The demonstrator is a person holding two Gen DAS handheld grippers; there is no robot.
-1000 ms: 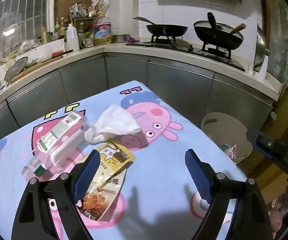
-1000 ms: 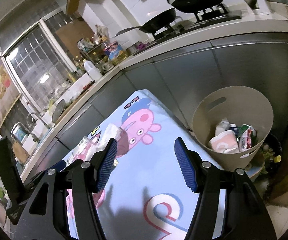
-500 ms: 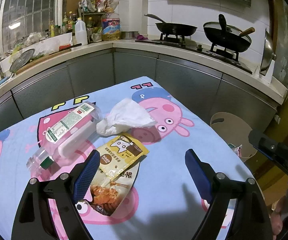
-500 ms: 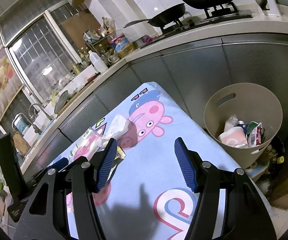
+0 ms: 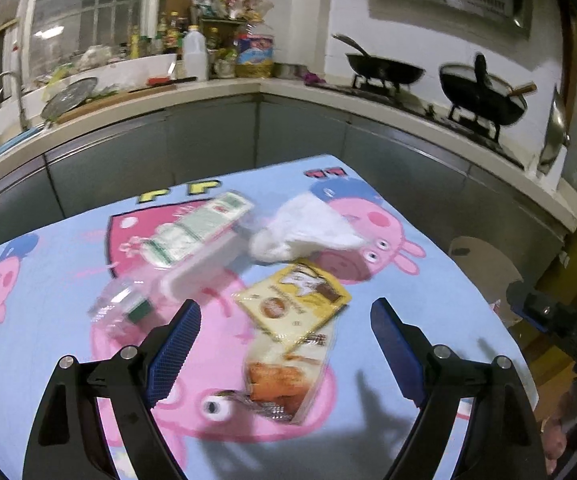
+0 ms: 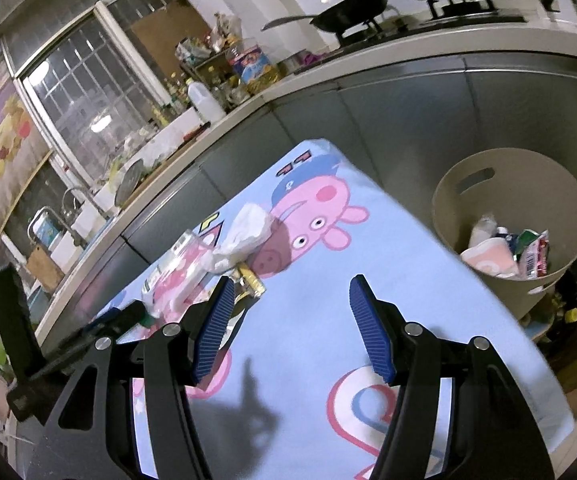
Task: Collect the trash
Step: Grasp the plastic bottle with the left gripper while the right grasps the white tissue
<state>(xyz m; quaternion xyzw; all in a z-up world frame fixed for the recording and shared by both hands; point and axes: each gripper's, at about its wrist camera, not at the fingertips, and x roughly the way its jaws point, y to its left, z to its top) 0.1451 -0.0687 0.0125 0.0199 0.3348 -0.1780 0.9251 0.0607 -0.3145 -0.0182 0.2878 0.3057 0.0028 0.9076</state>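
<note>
Left gripper [image 5: 284, 344] was spread wide and empty, hovering over the cartoon-pig tablecloth [image 5: 48, 320]. Going left to right on the table: a clear plastic bottle [image 5: 180, 256] with a pink-and-green label lay on its side at far left, its green cap toward the near side; a crumpled white tissue [image 5: 304, 232] sat just right of the bottle, at the far side; a yellow snack wrapper [image 5: 292, 320] lay nearer, between the left gripper's fingers in view, motion-blurred. Right gripper [image 6: 292, 324] was likewise released, holding nothing, over bare cloth. A beige trash bin [image 6: 468, 208] stood off the table's right edge, already holding several wrappers.
</note>
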